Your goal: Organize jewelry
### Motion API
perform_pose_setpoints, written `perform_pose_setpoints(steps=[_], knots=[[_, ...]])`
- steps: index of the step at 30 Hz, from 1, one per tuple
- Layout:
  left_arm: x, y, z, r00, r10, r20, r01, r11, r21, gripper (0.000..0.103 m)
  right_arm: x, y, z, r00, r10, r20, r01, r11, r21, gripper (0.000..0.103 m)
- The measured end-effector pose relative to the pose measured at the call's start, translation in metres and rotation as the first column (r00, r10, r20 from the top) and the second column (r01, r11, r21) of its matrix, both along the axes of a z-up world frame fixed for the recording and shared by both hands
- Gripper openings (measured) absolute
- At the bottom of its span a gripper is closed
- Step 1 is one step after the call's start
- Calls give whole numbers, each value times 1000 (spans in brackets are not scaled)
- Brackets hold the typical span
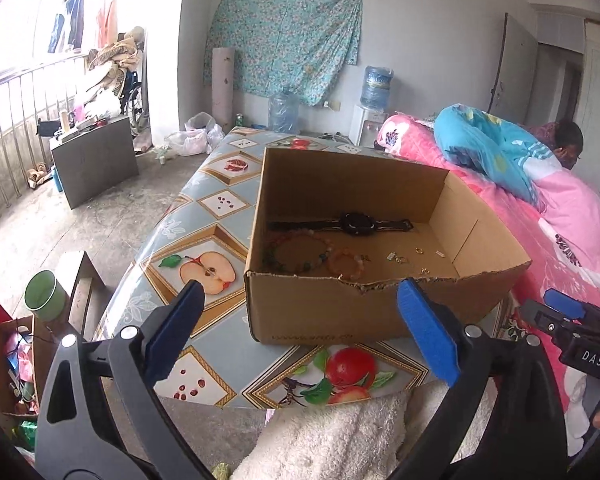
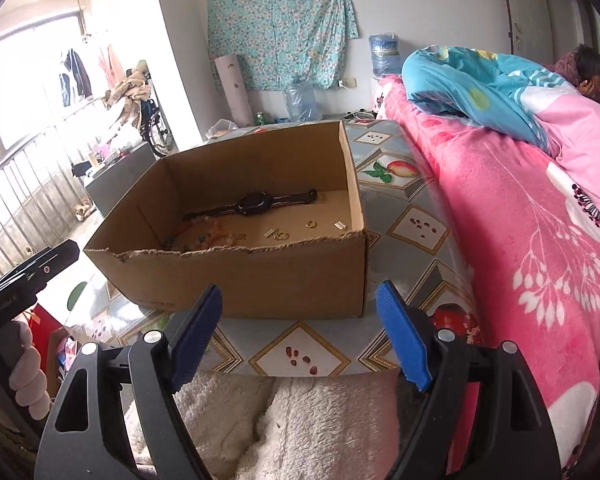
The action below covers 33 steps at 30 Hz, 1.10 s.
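Observation:
An open cardboard box (image 1: 340,312) (image 2: 260,280) stands on a table with a fruit-print cover (image 1: 204,216) (image 2: 412,240). Inside lie a black wristwatch (image 1: 356,223) (image 2: 254,204), two bead bracelets (image 1: 300,254) (image 2: 198,234) and small gold pieces (image 1: 400,258) (image 2: 310,224). My left gripper (image 1: 300,292) is open, short of the box's torn near rim, with nothing between its blue pads. My right gripper (image 2: 300,294) is open too, in front of the box's near wall, and empty. It also shows at the right edge of the left wrist view as the right gripper (image 1: 568,312).
A bed with a pink floral blanket (image 2: 540,260) runs along the table's right side; a person lies at its far end under a blue quilt (image 1: 488,144). White fluffy fabric (image 2: 280,420) lies below both grippers. A green cup (image 1: 46,294) and clutter sit low left.

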State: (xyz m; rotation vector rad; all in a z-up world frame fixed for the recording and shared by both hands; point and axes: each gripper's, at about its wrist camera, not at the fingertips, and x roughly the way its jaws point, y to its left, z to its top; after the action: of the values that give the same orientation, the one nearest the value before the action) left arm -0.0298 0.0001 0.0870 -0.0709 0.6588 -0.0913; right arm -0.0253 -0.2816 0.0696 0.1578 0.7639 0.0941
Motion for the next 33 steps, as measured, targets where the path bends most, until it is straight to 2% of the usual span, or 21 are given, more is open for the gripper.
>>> perform_pose_setpoints(steps=[3,5,8,17,33], knots=[[8,-4,-20,996,2,-93,-2,1000,-3,93,6,12,-10,999,-6,-49,4,999,-35,78],[16,-8,-32,988,40,-151,-34,998,45,93,11,20,-15,996,-5,-85,1,999,-47,78],[22,-12,-43,979,32,-203,-24,999,46,93,16,27,-21,994,12,-112,-16,999,-36,78],[29,-20,-55,966,11,-257,-1,999,41,93,26,39,-24,989,33,-143,-37,999,-28,78],[38,-28,-58,958,10,-288,5,999,52,93,31,46,-22,987,36,-159,-42,998,-36,78]])
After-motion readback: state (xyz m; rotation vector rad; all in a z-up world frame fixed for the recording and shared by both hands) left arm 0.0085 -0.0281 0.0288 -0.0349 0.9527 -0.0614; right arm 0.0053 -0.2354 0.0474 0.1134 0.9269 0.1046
